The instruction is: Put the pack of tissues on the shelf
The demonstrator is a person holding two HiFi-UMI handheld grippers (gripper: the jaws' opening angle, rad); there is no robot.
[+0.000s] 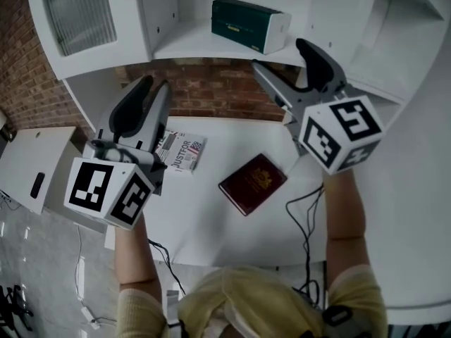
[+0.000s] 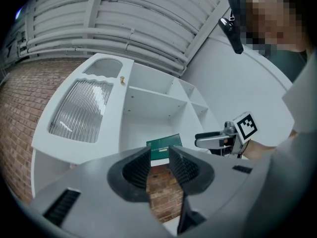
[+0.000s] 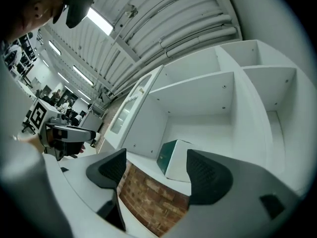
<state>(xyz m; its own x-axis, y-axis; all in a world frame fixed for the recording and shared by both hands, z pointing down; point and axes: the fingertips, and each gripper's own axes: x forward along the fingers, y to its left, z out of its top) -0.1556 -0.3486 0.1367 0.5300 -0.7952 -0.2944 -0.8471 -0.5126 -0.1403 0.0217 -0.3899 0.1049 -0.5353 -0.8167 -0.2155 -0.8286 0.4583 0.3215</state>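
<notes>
On the shelf (image 1: pixel 184 45) sit the tissues (image 1: pixel 250 24); only the head view shows passport (image 1: pixel 252 183) and booklet (image 1: pixel 184 152) below. Left gripper (image 2: pixel 158 155) narrowly parted, right gripper (image 3: pixel 156 161) wide, both empty.

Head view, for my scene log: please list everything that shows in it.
Shelf unit: one, white, at the back.
Box: one, dark green and white, on the shelf.
Table: one, white, below the shelf.
Packet: one, white with print, on the table's left part.
Booklet: one, dark red, mid-table.
Cables: two, black, at the table's near edge.
Left gripper: one, grey, jaws slightly apart, empty.
Right gripper: one, grey, jaws wide apart, empty.
</notes>
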